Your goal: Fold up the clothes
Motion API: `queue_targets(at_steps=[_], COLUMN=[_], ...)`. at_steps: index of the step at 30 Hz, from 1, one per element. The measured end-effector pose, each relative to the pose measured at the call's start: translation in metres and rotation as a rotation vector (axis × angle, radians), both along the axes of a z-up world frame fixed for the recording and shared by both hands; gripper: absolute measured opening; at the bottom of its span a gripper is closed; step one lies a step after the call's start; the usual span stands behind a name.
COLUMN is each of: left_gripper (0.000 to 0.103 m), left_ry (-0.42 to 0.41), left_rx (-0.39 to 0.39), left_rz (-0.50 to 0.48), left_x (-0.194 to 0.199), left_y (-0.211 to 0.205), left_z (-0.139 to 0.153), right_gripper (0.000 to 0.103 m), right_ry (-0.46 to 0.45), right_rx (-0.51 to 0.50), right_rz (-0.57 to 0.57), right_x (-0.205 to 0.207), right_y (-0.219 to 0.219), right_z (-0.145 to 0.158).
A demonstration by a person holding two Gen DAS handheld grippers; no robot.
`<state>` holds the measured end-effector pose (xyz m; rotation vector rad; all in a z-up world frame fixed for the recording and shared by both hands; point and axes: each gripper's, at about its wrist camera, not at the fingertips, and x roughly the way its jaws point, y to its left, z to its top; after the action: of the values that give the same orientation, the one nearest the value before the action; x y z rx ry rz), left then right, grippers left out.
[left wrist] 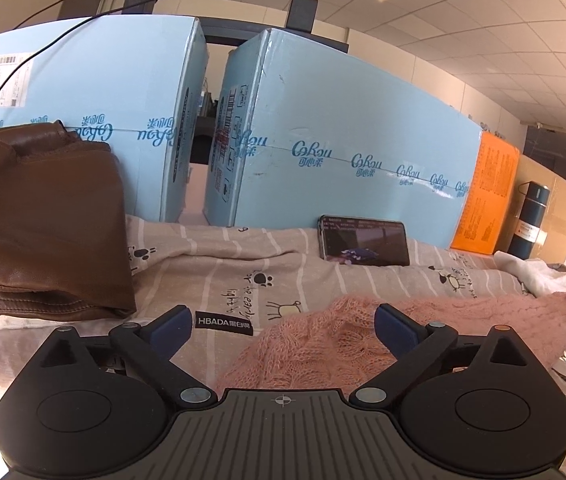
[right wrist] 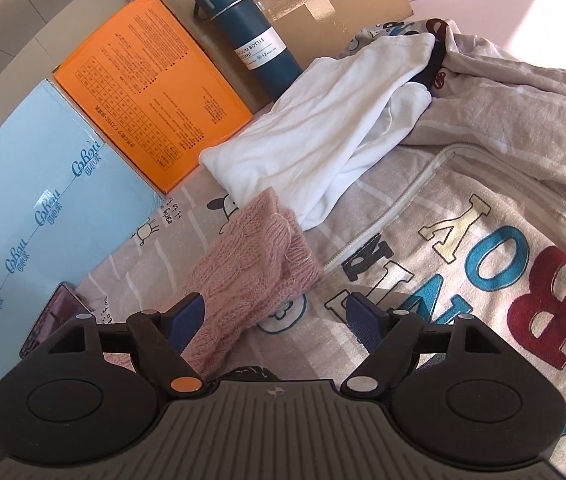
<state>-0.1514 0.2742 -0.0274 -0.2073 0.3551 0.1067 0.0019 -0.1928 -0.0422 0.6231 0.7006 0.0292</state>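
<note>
A pink knitted garment (left wrist: pixel 363 332) lies on the printed bedsheet (left wrist: pixel 243 264). My left gripper (left wrist: pixel 283 326) stands open just above its left end, and the knit reaches in between the blue pads without being pressed. In the right wrist view the same pink knit (right wrist: pixel 251 256) lies folded in a narrow strip. My right gripper (right wrist: pixel 277 316) is open over its near end, with the left pad (right wrist: pixel 187 320) resting against the wool. A white garment (right wrist: pixel 323 128) lies crumpled beyond the pink one. A folded brown leather jacket (left wrist: pixel 43 216) sits at the left.
Two light blue cartons (left wrist: pixel 343 128) wall off the back, then an orange box (right wrist: pixel 151 84), a dark teal vacuum bottle (right wrist: pixel 251 36) and a brown cardboard box (right wrist: pixel 303 0). A phone (left wrist: pixel 365 240) leans on the carton. A beige lettered cover (right wrist: pixel 483 248) spreads right.
</note>
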Motion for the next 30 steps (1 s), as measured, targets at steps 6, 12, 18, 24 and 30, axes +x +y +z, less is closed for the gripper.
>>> queue_targets(at_steps=[6, 12, 18, 24, 30], left_gripper=[0.1, 0.1, 0.1, 0.1, 0.1], left_ry=[0.0, 0.005, 0.012, 0.021, 0.028], left_rx=[-0.005, -0.006, -0.006, -0.013, -0.021], left_rz=[0.002, 0.0, -0.005, -0.006, -0.006], left_x=[0.0, 0.001, 0.001, 0.002, 0.004], left_y=[0.0, 0.001, 0.0, 0.002, 0.003], left_z=[0.0, -0.001, -0.002, -0.003, -0.004], right_gripper=[0.085, 0.089, 0.089, 0.05, 0.018], right_ry=[0.036, 0.042, -0.008, -0.028, -0.127], right_rx=[0.036, 0.028, 0.056, 0.176, 0.143], right_rz=[0.045, 0.075, 0.11, 0.218, 0.112], right_x=[0.003, 0.015, 0.032, 0.041, 0.029], right_y=[0.013, 0.025, 0.041, 0.058, 0.047], right_z=[0.001, -0.003, -0.01, -0.023, -0.018])
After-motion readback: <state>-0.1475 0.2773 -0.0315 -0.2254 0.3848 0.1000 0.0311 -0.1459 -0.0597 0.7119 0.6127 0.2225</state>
